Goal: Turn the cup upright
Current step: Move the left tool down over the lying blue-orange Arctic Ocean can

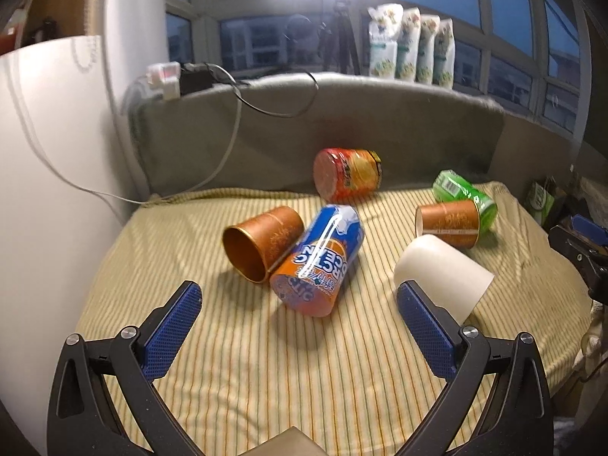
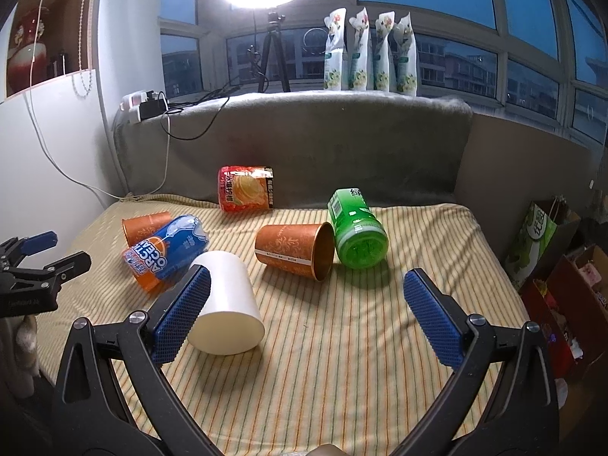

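Several cups lie on their sides on a striped cloth. A white cup (image 1: 444, 271) (image 2: 228, 304) lies near the front. A blue and orange cup (image 1: 321, 258) (image 2: 167, 252) leans on a copper cup (image 1: 262, 247) (image 2: 146, 226). A second copper cup (image 1: 448, 224) (image 2: 294, 249) touches a green cup (image 1: 465, 199) (image 2: 355, 233). A red-orange cup (image 1: 347, 174) (image 2: 245, 190) lies at the back. My left gripper (image 1: 300, 300) is open and empty, before the blue cup. My right gripper (image 2: 307, 288) is open and empty, its left finger (image 2: 182, 315) beside the white cup.
A grey padded backrest (image 2: 304, 144) rises behind the cloth (image 2: 342, 361). A white panel (image 1: 45, 190) stands at the left. Cables and a power strip (image 2: 146, 108) sit at the back left. Bags and boxes (image 2: 547, 250) stand off the right edge.
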Tool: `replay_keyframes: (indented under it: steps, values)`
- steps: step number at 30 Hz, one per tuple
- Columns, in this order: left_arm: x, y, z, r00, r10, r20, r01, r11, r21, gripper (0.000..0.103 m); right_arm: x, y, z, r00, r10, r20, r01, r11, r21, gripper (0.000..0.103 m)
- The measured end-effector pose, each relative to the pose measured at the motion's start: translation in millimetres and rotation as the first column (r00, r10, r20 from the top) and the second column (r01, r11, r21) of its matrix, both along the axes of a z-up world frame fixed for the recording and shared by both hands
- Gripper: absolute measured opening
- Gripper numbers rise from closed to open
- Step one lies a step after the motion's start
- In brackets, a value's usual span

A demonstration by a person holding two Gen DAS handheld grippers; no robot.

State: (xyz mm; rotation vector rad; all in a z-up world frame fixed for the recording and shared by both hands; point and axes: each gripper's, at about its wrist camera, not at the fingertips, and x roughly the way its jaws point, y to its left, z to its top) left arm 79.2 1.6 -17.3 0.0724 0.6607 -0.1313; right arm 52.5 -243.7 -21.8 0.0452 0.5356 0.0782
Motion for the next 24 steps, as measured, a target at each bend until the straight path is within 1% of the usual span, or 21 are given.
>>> replay_keyframes:
  steps: [4,5,7,9,13,14,18,20,24]
  values:
    - [22.9,-5.1,-1.7,0.995,-0.068,-0.07,0.068,0.998,-0.005,0.101,1.7,-5.3,-6.1,1.0,-0.01,-0.01,0.01,1.0,0.007,0.103]
    - [30.2,-7.0,-1.9,0.993,-0.083,-0.088,0.083,0.997,-0.003,0.097,2.2,-7.3,-7.9,1.0,-0.014,-0.016,0.014,1.0,0.012,0.103]
    - [46.5,-11.6,-3.6,0.986,-0.113,-0.125,0.114,0.994,0.0,0.095,3.2,-11.4,-11.3,0.999,-0.023,-0.023,0.023,1.0,0.021,0.103]
    - [61.3,-15.7,-6.6,0.978,-0.129,-0.162,0.132,0.991,0.006,0.081,3.7,-15.6,-13.5,0.999,-0.031,-0.03,0.032,0.999,0.03,0.103]
    - [92.6,-19.8,-16.8,0.954,-0.149,-0.26,0.152,0.988,-0.01,0.073,2.5,-21.9,-16.0,0.998,-0.045,-0.035,0.046,0.998,0.038,0.103]
    - [100.5,-22.6,-20.2,0.944,-0.162,-0.288,0.165,0.986,-0.012,0.073,2.0,-23.1,-16.4,0.998,-0.047,-0.035,0.049,0.998,0.039,0.103]
    - [117.6,-28.6,-28.3,0.921,-0.174,-0.348,0.181,0.983,-0.014,0.073,0.4,-28.5,-18.3,0.998,-0.058,-0.039,0.06,0.997,0.044,0.103]
    - [125.5,-29.6,-31.6,0.916,-0.164,-0.367,0.174,0.985,-0.008,0.07,0.3,-30.1,-18.8,0.997,-0.061,-0.042,0.063,0.997,0.047,0.103]
    - [135.6,-35.5,-39.0,0.897,-0.177,-0.405,0.197,0.98,0.008,0.07,-0.1,-33.1,-20.6,0.997,-0.066,-0.046,0.068,0.996,0.049,0.103]
